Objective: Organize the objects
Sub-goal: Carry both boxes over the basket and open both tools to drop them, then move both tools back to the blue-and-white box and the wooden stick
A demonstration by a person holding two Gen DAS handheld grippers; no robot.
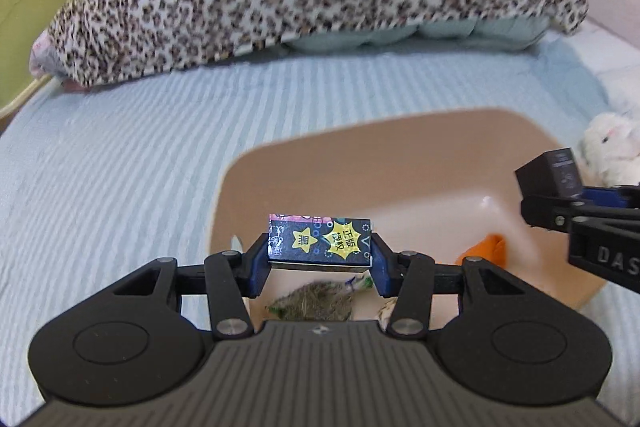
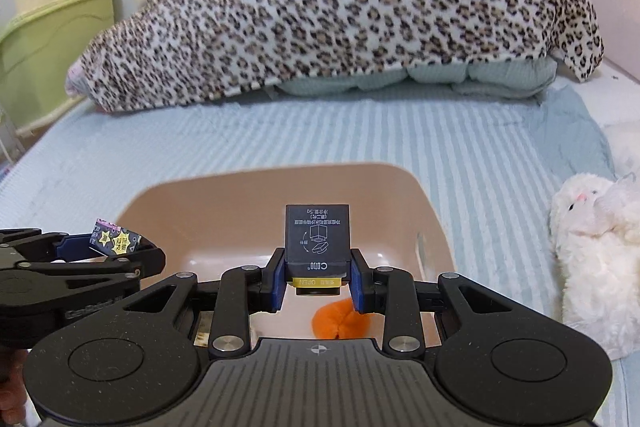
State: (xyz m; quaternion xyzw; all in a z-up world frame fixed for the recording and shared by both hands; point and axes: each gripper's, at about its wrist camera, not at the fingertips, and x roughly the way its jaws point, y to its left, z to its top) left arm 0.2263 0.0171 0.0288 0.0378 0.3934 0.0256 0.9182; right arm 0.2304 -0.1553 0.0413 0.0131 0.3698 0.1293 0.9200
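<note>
My left gripper (image 1: 320,259) is shut on a small dark box with yellow star stickers (image 1: 319,239) and holds it above a tan plastic bin (image 1: 360,147) on the bed. My right gripper (image 2: 317,285) is shut on a black box with white print (image 2: 317,241), also above the bin (image 2: 280,183). Each gripper shows in the other's view: the right one (image 1: 560,199) at the right edge, the left one (image 2: 112,247) at the left. Inside the bin lie an orange soft item (image 2: 340,319) and a green-wrapped packet (image 1: 316,303).
A white plush toy (image 2: 592,247) lies on the bed right of the bin. A leopard-print blanket (image 2: 340,15) over a pale green pillow (image 2: 440,77) fills the back. The bed has a striped light-blue cover (image 1: 120,167). Green and cream furniture (image 2: 52,39) stands at the left.
</note>
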